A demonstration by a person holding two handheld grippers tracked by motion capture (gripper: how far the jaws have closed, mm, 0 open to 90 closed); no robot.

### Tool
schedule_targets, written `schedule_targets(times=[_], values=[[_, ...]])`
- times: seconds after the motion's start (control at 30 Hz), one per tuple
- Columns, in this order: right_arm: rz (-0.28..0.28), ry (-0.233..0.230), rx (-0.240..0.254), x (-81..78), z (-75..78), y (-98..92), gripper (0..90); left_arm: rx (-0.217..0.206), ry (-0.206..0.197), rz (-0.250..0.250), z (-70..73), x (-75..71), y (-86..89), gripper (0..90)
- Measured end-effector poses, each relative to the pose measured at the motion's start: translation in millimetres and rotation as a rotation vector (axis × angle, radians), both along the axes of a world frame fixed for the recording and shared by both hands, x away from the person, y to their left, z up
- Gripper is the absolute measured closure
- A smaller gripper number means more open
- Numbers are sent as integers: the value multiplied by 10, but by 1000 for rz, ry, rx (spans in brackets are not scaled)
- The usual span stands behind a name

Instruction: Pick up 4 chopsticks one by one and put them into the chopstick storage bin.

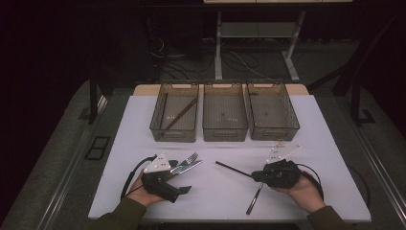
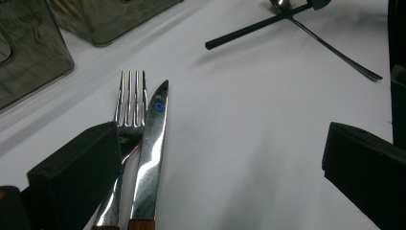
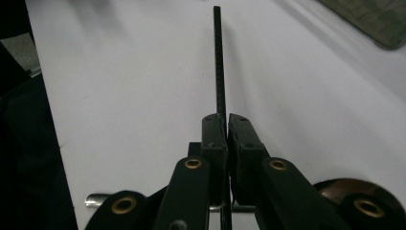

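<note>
So the right gripper (image 3: 226,125) has its jaws pinched tight on a thin black chopstick (image 1: 233,169), gripped partway along so the long end sticks out toward 10 o'clock in the high view; my guess is that's so it can be carried tip-first into a bin. A spoon (image 1: 254,197) lies just under that gripper, handle trailing off to 7 o'clock. The left gripper (image 1: 184,189) sits with its jaws spread wide and nothing between them, with the fork (image 2: 130,102) and knife (image 2: 152,143) lying side by side right next to one jaw. The three bins (image 1: 225,136) line up at 12 o'clock near the far table (image 1: 325,143) edge, and the left bin already has a stick in it. Plenty of bare tabletop between the grippers and bins, though the near edge is close behind both hands.
</note>
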State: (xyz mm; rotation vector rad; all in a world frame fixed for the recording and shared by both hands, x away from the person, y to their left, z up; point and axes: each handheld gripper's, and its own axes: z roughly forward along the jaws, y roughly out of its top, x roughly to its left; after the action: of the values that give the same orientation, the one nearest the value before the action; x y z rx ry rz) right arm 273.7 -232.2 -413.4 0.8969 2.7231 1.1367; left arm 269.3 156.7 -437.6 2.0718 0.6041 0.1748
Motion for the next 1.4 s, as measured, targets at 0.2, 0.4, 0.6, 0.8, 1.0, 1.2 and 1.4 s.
schedule_targets(times=[0.2, 0.4, 0.6, 0.8, 1.0, 1.2, 1.4], values=[[-2, -13, 18, 85, 69, 40, 860, -7, 2, 5, -2, -3, -5, 0], [-10, -26, 32, 163, 136, 93, 860, -5, 2, 2, -4, -2, -4, 0], [-30, -39, 55, 258, 238, 138, 860, -5, 3, 3, -4, -2, -5, 0], [-48, -52, 81, 363, 342, 203, 859, -3, -2, -1, -5, 2, -4, 0], [-55, -63, 99, 454, 386, 296, 860, -2, 0, -6, -7, 2, -7, 0], [-69, -72, 109, 557, 435, 374, 860, -5, 3, -2, -7, 0, -5, 0], [-79, -93, 116, 646, 472, 476, 860, 1, -2, -4, -5, 3, -7, 0]])
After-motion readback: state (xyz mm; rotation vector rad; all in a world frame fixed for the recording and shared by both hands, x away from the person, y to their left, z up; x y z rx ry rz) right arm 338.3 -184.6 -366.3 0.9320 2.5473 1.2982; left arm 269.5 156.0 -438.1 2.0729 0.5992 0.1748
